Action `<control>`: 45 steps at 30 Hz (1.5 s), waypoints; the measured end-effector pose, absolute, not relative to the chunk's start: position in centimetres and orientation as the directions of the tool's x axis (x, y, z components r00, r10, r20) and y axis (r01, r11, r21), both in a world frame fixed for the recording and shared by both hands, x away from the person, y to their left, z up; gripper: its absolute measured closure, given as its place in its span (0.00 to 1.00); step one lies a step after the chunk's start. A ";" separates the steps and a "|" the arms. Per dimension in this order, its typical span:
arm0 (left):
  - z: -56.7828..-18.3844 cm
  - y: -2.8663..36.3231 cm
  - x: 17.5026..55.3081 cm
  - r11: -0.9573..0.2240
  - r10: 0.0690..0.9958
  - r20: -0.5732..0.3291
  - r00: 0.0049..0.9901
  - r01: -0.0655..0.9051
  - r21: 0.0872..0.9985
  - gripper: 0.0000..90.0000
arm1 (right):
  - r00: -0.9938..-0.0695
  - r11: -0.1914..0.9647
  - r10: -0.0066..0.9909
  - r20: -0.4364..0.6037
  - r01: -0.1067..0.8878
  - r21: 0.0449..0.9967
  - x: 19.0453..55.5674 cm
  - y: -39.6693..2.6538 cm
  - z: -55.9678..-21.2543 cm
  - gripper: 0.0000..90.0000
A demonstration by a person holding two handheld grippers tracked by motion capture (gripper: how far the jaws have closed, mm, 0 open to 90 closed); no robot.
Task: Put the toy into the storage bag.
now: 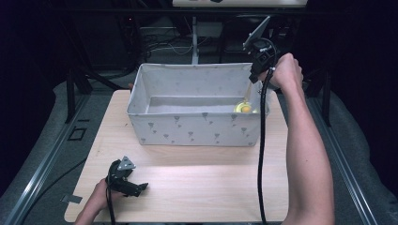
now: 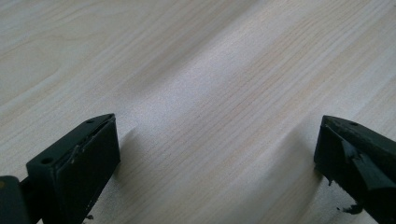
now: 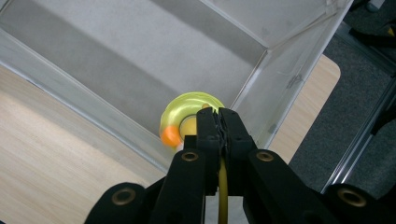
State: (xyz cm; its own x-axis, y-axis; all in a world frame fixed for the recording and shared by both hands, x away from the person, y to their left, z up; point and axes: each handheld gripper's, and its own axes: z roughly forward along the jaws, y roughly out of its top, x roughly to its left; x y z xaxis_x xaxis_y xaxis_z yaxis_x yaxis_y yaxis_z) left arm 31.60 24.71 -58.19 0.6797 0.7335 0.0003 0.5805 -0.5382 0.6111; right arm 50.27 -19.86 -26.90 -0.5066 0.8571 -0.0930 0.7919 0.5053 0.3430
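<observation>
From the high view, the right gripper hangs over the right end of a grey fabric bin that stands at the far half of the pale wooden surface, pointing down into it; a yellow toy shows inside at the bin's right corner, so the reach looks meant to lower the toy onto the bin's floor. The left gripper lies low on the near left of the surface, well apart from the bin, apparently parked out of the way. In the left gripper view its fingers stand wide apart over bare wood, holding nothing. In the right gripper view the fingers are pinched together on a thin yellow edge of the toy, which hangs over the bin's inner corner, with an orange part at its lower side; whether it touches the floor I cannot tell.
</observation>
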 end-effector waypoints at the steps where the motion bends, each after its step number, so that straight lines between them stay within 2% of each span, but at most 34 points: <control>1: -58.2 24.7 31.6 -0.538 0.734 0.000 0.680 0.581 0.611 0.00 | -0.507 0.505 0.857 -0.089 0.793 0.340 50.3 -19.9 -27.1 0.98; 45: -58.2 24.7 31.6 -0.539 0.734 0.001 0.680 0.581 0.610 0.00 | -0.456 0.457 0.888 -0.059 0.859 0.232 51.6 -21.4 -35.8 0.98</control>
State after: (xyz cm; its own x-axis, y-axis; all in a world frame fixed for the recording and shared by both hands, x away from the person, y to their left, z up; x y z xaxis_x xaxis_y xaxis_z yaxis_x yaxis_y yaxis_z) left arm 31.57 24.72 -58.17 0.6796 0.7336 0.0010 0.5811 -0.5392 0.6096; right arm 51.60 -21.41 -35.75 -0.4561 0.8880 -0.0590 0.8588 0.4566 0.2323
